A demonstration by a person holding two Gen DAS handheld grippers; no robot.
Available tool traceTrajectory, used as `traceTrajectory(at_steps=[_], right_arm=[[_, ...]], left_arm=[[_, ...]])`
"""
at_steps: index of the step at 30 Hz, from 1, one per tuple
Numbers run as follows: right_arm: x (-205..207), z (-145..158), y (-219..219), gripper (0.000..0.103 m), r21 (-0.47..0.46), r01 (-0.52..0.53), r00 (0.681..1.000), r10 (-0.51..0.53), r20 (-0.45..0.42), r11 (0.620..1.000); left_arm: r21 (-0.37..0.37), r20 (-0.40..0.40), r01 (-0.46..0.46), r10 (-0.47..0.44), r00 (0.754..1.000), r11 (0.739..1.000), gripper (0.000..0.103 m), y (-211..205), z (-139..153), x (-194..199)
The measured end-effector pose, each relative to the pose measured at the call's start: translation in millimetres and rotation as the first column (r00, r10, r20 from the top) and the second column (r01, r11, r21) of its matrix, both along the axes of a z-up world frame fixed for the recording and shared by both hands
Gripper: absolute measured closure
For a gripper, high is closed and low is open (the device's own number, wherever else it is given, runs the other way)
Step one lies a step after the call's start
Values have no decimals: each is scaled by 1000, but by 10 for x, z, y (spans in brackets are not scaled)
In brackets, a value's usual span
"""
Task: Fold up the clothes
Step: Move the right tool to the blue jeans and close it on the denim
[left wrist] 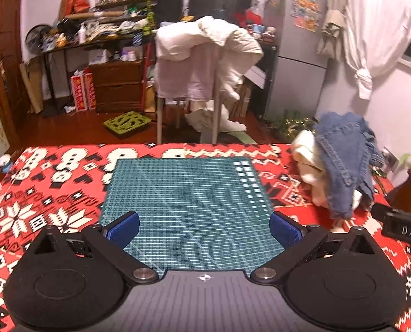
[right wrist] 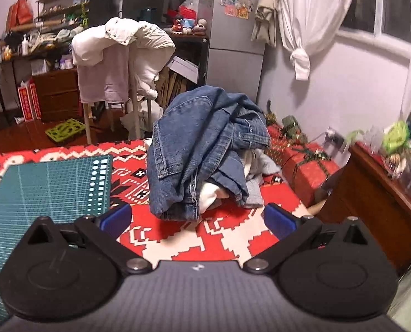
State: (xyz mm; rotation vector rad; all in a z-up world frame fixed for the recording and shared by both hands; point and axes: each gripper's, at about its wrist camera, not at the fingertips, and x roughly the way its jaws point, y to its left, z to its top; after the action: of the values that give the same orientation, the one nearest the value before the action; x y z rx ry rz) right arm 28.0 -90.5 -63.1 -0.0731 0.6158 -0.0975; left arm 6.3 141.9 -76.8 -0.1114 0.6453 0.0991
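Beside the green mat [right wrist: 47, 182], jeans [right wrist: 200, 149] face the spread right tool [right wrist: 197, 220].

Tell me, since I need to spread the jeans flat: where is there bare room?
The green cutting mat is bare, bordered by red patterned cloth on its left and far sides. Crowded: the right, where the clothes pile sits just off the mat's edge.

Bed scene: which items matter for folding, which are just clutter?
For the job: jeans, white clothes under them, green mat, left gripper, right gripper.
Lying about: chair with laundry, fridge, red box, curtain.
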Motion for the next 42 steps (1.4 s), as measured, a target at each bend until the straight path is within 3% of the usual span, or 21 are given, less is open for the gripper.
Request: traceTrajectory(at_steps=[3, 6, 8, 11, 13, 14, 19, 20, 21, 23, 26, 27, 30, 42], right_arm=[[110, -60, 88, 0, -3, -27, 1000, 27, 3, 1000], [213, -101, 72, 0, 88, -74, 997, 72, 28, 993], [307, -128, 63, 0, 112, -73, 997, 72, 19, 991], [454, -171, 83, 2, 75, -68, 998, 67, 23, 995], [576, -215, 107, 10, 47, -65, 998, 64, 20, 997], [632, -246, 113, 19, 40, -64, 998, 63, 13, 997], [908, -436, 80, 37, 57, -32, 999, 33, -12, 998], [959, -470, 69, 46, 64, -27, 999, 28, -16, 998], [1010, -501, 59, 47, 74, -23, 1000, 24, -19, 997], [1100, -568, 48, 50, 85, -24, 999, 26, -24, 996], [1184, -645, 83, 68, 58, -31, 999, 32, -20, 998], [1182, -657, 101, 79, 46, -33, 999, 34, -17, 998], [1122, -631, 138, 86, 42, -46, 999, 46, -1, 998], [626, -197, 515, 89, 53, -202, 979, 199, 48, 978]], left_arm=[[26, 0, -22, 22, 1000, 999, 2, 96, -68, 7], [45, -4, -31, 31, 999, 999, 2, 176, -145, 7], [20, -22, -33, 33, 999, 999, 2, 242, -191, 22], [-54, -52, -31, 28, 998, 998, 2, 334, -243, 69], [-83, -80, -35, 28, 996, 996, 2, 374, -261, 103], [-76, -96, -31, 24, 995, 997, 3, 372, -262, 118], [-39, -87, -8, 4, 996, 999, 22, 379, -240, 104], [-45, -85, -9, 5, 996, 999, 30, 393, -235, 99], [-51, -83, -10, 6, 997, 999, 40, 406, -231, 94], [-66, -96, -4, -2, 995, 998, 46, 440, -246, 119], [-74, -110, -4, -4, 994, 997, 51, 466, -279, 143], [-76, -112, -7, -1, 994, 997, 51, 473, -286, 148], [-90, -113, -14, 3, 994, 996, 51, 499, -299, 155], [-155, -85, -3, -10, 996, 988, 51, 582, -199, 87]])
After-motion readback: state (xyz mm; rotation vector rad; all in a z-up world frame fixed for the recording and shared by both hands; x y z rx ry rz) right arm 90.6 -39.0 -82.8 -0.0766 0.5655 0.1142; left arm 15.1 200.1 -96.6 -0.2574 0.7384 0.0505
